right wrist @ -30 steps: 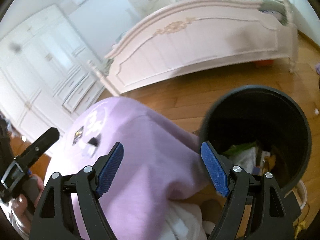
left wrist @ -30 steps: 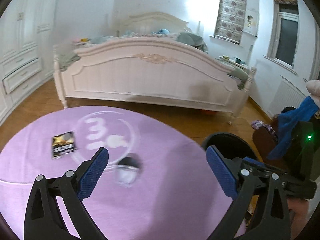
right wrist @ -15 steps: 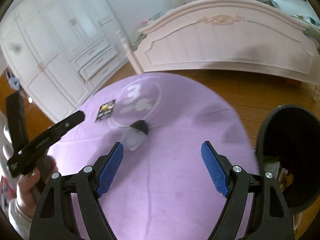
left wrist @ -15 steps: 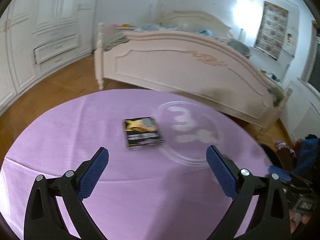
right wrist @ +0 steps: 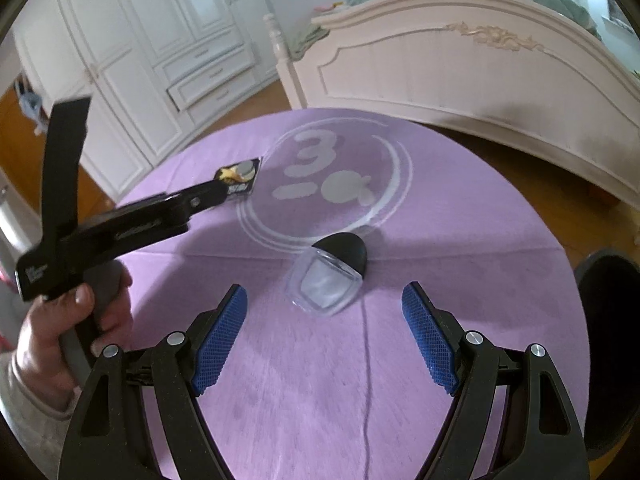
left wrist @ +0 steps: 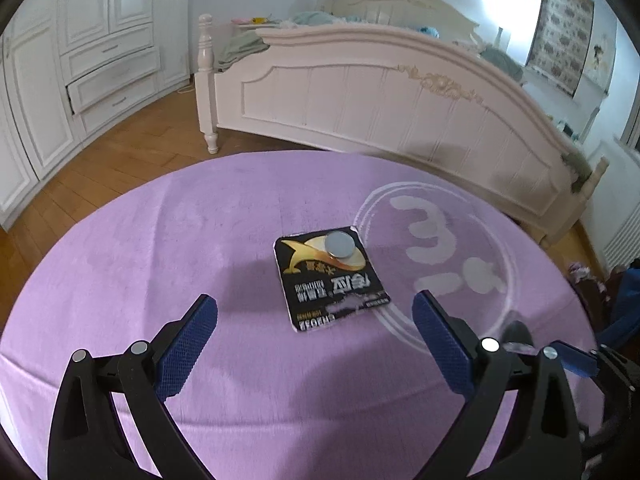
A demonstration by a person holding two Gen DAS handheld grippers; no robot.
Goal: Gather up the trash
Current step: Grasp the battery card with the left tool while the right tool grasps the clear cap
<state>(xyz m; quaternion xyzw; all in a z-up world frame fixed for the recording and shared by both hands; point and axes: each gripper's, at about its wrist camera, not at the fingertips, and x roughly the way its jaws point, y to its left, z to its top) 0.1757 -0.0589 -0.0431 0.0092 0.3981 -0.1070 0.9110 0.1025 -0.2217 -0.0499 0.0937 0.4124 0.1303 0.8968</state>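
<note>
A black and gold snack packet (left wrist: 331, 278) lies flat on the purple round table (left wrist: 160, 248), with a silver disc (left wrist: 340, 244) on its far corner. My left gripper (left wrist: 314, 344) is open and empty, just short of the packet. In the right wrist view a clear plastic cup with a black lid (right wrist: 330, 276) lies on its side just ahead of my open, empty right gripper (right wrist: 324, 340). The packet also shows in the right wrist view (right wrist: 239, 178), partly behind the left gripper's body (right wrist: 120, 224). The black trash bin (right wrist: 608, 344) stands at the table's right edge.
A white circle with a "3" (left wrist: 432, 248) is printed on the tablecloth. A cream bed (left wrist: 380, 96) stands beyond the table, white wardrobes (left wrist: 80, 60) at left. Wooden floor surrounds the table. The right gripper's tip (left wrist: 572, 360) shows at the left view's right edge.
Both grippers swung left, away from the bin and over the table. The left one closed in on the packet, the right one on the plastic cup. Both stayed open.
</note>
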